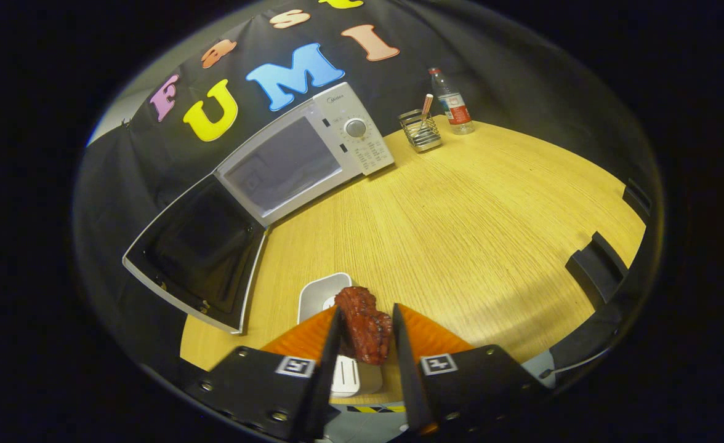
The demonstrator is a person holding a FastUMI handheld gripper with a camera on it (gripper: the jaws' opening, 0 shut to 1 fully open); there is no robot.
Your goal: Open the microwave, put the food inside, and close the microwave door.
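A white microwave stands at the back of the wooden table, against the black cloth. Its door hangs swung wide open to the left, and the pale cavity shows. A piece of red-brown meat sits between my fingers, lifted above a white plate just ahead of them. My gripper is shut on the meat, both fingers pressing its sides. The microwave lies well beyond the fingers, up and to the left.
A wire holder with a utensil in it and a plastic water bottle stand right of the microwave. Dark blocks sit along the table's right edge. A white object lies under the fingers.
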